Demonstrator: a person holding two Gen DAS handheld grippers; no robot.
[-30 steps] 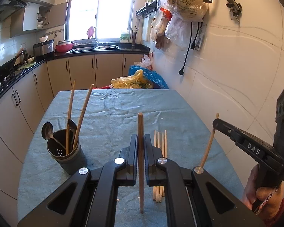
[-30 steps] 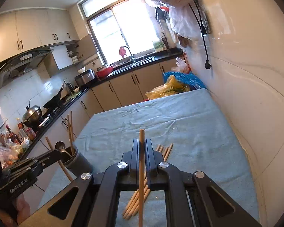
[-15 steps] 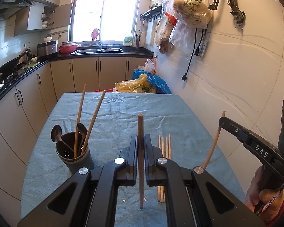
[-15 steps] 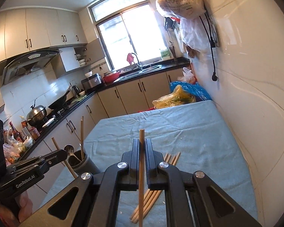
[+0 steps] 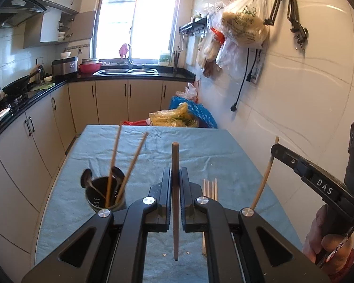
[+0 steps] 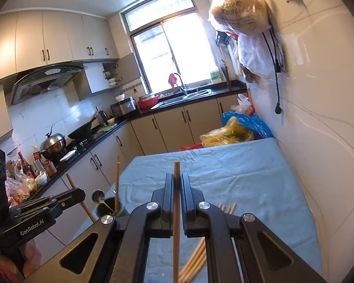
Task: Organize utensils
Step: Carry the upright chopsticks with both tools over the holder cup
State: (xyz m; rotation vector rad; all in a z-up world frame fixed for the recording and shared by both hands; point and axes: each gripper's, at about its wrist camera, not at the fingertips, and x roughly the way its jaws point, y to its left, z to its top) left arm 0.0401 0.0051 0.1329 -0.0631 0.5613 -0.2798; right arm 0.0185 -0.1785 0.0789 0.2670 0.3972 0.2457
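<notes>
My left gripper (image 5: 175, 179) is shut on a wooden chopstick (image 5: 175, 212) held upright above the table. My right gripper (image 6: 176, 184) is shut on another upright chopstick (image 6: 176, 224); it also shows at the right of the left wrist view (image 5: 263, 184). A dark utensil holder (image 5: 105, 198) stands on the left of the table with two chopsticks and spoons in it; it shows in the right wrist view too (image 6: 109, 206). Several loose chopsticks (image 5: 210, 186) lie flat on the blue cloth, also seen under my right gripper (image 6: 195, 257).
The table (image 5: 200, 146) with blue cloth stands against a white wall on the right. Plastic bags (image 5: 177, 118) sit past its far end. Kitchen cabinets and a counter (image 5: 23, 127) run along the left. Bags (image 5: 243, 26) hang on the wall above.
Both grippers have risen and pulled back with their chopsticks; the table and holder now look lower and farther. The holder and loose chopsticks have not moved.
</notes>
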